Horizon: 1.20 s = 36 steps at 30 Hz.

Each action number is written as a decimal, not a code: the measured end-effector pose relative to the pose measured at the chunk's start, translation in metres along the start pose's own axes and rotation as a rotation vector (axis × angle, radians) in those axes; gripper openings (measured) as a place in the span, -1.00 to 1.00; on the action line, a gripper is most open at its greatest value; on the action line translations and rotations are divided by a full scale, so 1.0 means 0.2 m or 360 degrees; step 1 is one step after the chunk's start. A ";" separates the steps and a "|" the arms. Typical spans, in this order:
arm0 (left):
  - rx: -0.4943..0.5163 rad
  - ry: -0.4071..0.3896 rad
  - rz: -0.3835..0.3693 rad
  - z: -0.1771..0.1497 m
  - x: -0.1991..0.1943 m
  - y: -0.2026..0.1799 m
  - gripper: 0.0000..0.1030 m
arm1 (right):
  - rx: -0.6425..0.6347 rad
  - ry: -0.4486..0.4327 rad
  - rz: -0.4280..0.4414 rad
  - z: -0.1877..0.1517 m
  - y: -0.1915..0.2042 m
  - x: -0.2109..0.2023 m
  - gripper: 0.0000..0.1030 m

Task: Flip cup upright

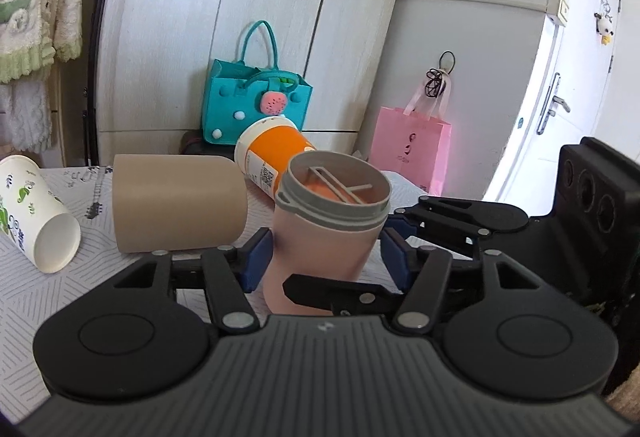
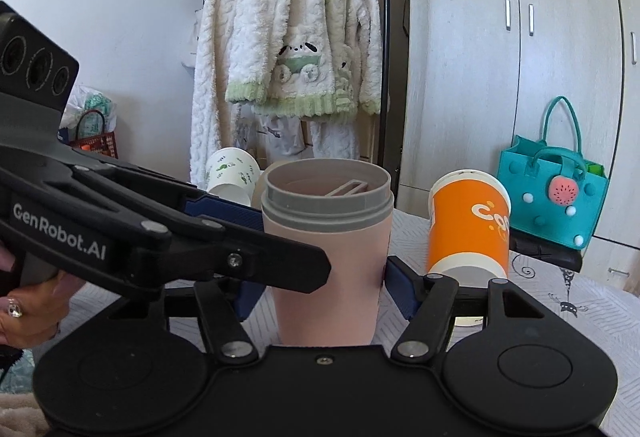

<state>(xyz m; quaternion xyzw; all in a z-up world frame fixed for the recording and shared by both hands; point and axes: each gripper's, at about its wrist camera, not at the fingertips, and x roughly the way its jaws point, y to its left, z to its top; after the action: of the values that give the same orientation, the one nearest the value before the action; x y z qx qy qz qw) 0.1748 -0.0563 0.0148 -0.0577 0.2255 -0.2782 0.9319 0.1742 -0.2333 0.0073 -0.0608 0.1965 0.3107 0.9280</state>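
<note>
A pink cup with a grey threaded rim (image 1: 320,233) stands nearly upright, mouth up, on the patterned tablecloth (image 1: 48,297). My left gripper (image 1: 325,257) has a blue pad (image 1: 256,257) against the cup's left side, while the right pad stands slightly off it. My right gripper (image 2: 326,277) brackets the same cup (image 2: 328,257), its pads close to the cup's sides. The left gripper's arm (image 2: 160,237) crosses in front of the cup in the right wrist view. The right gripper's body (image 1: 592,221) shows at the right of the left wrist view.
A tan cup (image 1: 176,203), an orange paper cup (image 1: 272,153) and a white leaf-print paper cup (image 1: 36,213) lie on their sides on the table. A teal bag (image 1: 256,101) and a pink bag (image 1: 408,145) stand behind. A robe (image 2: 288,37) hangs at the back.
</note>
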 end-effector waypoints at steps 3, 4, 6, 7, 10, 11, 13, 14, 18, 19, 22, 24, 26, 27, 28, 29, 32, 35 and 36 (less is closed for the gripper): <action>-0.0005 -0.0021 0.0027 -0.01 -0.01 0.00 0.22 | 0.0014 -0.0006 -0.0019 0.01 0.01 -0.01 0.43; -0.0014 -0.0025 0.0026 -0.01 -0.02 0.00 0.26 | 0.0009 -0.0006 -0.0020 0.01 0.01 -0.02 0.46; -0.0026 -0.0034 0.0023 -0.01 -0.04 0.01 0.31 | -0.0010 -0.0001 -0.0050 0.00 0.02 -0.03 0.54; -0.0027 -0.0039 0.0024 -0.01 -0.05 0.00 0.34 | -0.0021 0.0001 -0.0066 0.00 0.03 -0.04 0.54; -0.0034 -0.0061 0.0026 -0.04 -0.10 0.00 0.39 | -0.0017 -0.0001 -0.0124 -0.01 0.04 -0.08 0.58; -0.0032 -0.0072 0.0032 -0.05 -0.12 0.00 0.42 | -0.0004 -0.0008 -0.0143 -0.01 0.04 -0.09 0.64; -0.0032 -0.0087 0.0068 -0.08 -0.14 -0.01 0.43 | 0.0004 -0.0032 -0.0185 -0.03 0.06 -0.13 0.68; -0.0035 -0.0086 0.0088 -0.09 -0.16 -0.01 0.43 | 0.0002 -0.0043 -0.0215 -0.04 0.07 -0.14 0.68; -0.0040 -0.0117 0.0128 -0.12 -0.24 -0.05 0.43 | 0.0046 -0.0060 -0.0305 -0.06 0.11 -0.23 0.68; -0.0042 -0.0130 0.0141 -0.12 -0.27 -0.06 0.45 | 0.0062 -0.0062 -0.0309 -0.06 0.12 -0.25 0.68; -0.0054 -0.0173 0.0169 -0.12 -0.36 -0.10 0.49 | 0.0081 -0.0068 -0.0361 -0.05 0.16 -0.33 0.68; -0.0043 -0.0202 0.0191 -0.12 -0.42 -0.13 0.51 | 0.0089 -0.0090 -0.0397 -0.04 0.19 -0.38 0.68; -0.0018 -0.0227 0.0232 -0.11 -0.48 -0.18 0.53 | 0.0111 -0.0117 -0.0426 -0.03 0.21 -0.44 0.68; -0.0002 -0.0240 0.0251 -0.12 -0.51 -0.20 0.54 | 0.0123 -0.0127 -0.0438 -0.03 0.23 -0.47 0.68; 0.0012 -0.0249 0.0272 -0.12 -0.54 -0.22 0.56 | 0.0133 -0.0134 -0.0453 -0.03 0.24 -0.50 0.68; 0.0024 -0.0259 0.0290 -0.12 -0.57 -0.23 0.58 | 0.0142 -0.0140 -0.0470 -0.03 0.25 -0.53 0.68; 0.0050 -0.0284 0.0309 -0.14 -0.64 -0.27 0.64 | 0.0152 -0.0153 -0.0523 -0.03 0.30 -0.59 0.68; 0.0058 -0.0283 0.0342 -0.16 -0.70 -0.30 0.67 | 0.0163 -0.0118 -0.0584 -0.05 0.34 -0.63 0.69; 0.0057 -0.0281 0.0358 -0.17 -0.71 -0.31 0.67 | 0.0172 -0.0108 -0.0596 -0.06 0.35 -0.64 0.70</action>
<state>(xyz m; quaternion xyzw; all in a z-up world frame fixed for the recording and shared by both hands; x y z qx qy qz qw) 0.0224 -0.0297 0.0534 -0.0397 0.1427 -0.1698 0.9743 0.0343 -0.2511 0.0495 -0.0359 0.1667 0.1236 0.9776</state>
